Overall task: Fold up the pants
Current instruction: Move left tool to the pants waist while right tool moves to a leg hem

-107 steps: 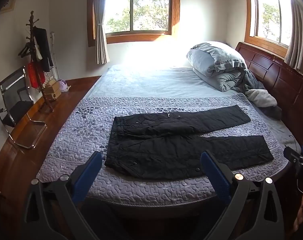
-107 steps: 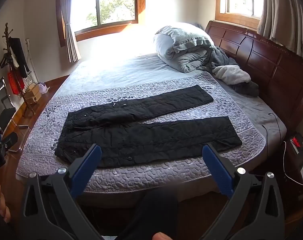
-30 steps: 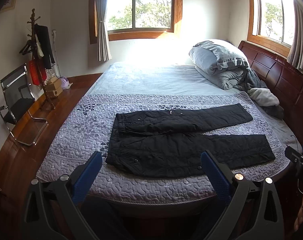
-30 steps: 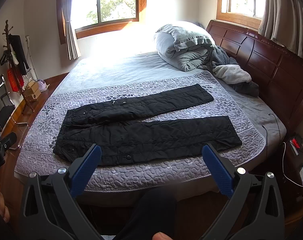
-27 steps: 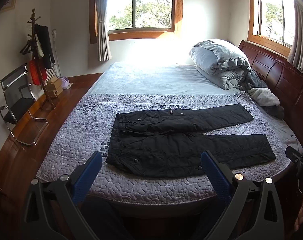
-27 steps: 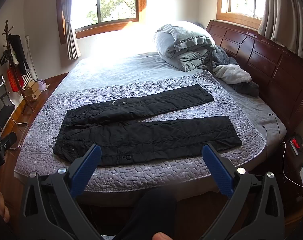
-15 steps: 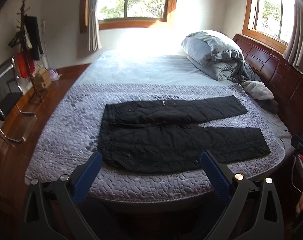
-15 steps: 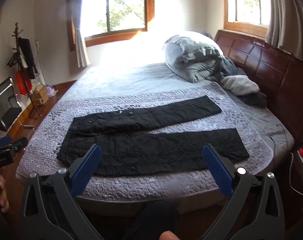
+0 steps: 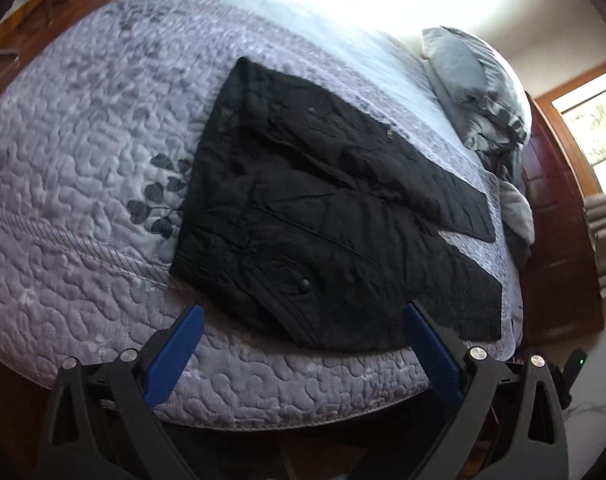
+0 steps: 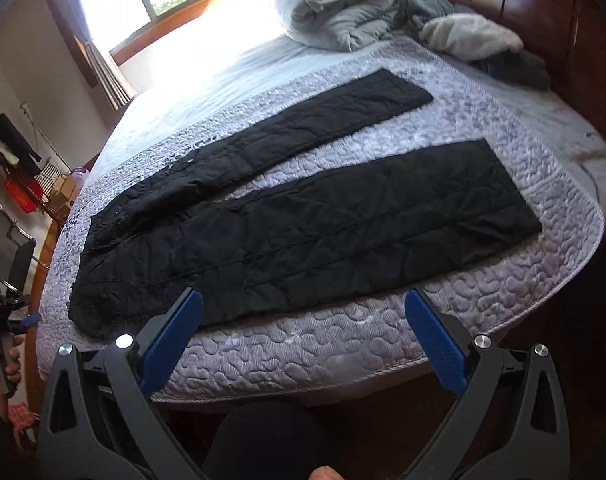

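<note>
Black quilted pants point(image 9: 323, 216), unfolded, lie flat on a lilac-grey quilted bedspread point(image 9: 83, 152) with both legs spread apart toward the dark wooden headboard point(image 10: 543, 4). The left gripper point(image 9: 301, 314), blue-padded fingers point(image 9: 175, 350) spread wide and holding nothing, hovers at the near bed edge, the waist corner lying just ahead between its tips. The right gripper point(image 10: 303, 298), fingers point(image 10: 433, 338) likewise wide apart and empty, frames the near leg's lower edge without touching it. A rumpled grey duvet point(image 10: 343, 4) lies beyond.
</note>
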`<state>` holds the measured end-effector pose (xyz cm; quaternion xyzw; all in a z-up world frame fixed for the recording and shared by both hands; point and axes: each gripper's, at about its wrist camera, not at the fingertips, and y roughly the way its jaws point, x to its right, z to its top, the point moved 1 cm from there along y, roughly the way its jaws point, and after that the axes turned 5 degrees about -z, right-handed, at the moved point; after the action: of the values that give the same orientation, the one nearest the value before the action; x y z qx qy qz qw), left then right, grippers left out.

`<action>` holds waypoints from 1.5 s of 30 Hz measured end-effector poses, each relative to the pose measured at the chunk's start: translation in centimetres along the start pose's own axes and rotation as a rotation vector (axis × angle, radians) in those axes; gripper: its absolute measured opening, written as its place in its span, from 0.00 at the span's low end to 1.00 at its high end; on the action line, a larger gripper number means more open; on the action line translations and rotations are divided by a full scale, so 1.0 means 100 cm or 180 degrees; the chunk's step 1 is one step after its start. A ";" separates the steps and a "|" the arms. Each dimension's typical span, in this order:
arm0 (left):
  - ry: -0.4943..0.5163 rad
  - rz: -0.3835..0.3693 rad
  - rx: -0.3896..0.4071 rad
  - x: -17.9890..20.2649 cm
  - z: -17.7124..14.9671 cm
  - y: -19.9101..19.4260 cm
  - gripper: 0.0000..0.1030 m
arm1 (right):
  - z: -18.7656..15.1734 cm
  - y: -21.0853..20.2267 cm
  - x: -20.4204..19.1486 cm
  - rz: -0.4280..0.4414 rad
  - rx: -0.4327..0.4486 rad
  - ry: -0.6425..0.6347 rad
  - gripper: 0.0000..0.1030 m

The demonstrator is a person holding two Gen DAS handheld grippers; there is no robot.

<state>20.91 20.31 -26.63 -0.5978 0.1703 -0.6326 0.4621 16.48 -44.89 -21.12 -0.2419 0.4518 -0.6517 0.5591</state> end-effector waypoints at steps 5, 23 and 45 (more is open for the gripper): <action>-0.0448 0.0195 -0.0285 -0.049 0.010 0.053 0.96 | -0.002 0.034 0.033 0.0010 -0.0215 0.0256 0.98; -0.1132 0.0104 0.0024 -0.073 -0.011 0.075 0.58 | 0.044 0.094 0.265 0.0340 -0.0274 0.2149 0.96; -0.1268 0.0566 0.0433 -0.105 0.008 0.038 0.27 | 0.033 0.150 0.224 0.0341 -0.0524 0.1871 0.21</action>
<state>21.64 26.93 -35.66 -0.6610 0.0846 -0.4688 0.5798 21.04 -66.66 -36.68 -0.0633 0.6575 -0.6246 0.4166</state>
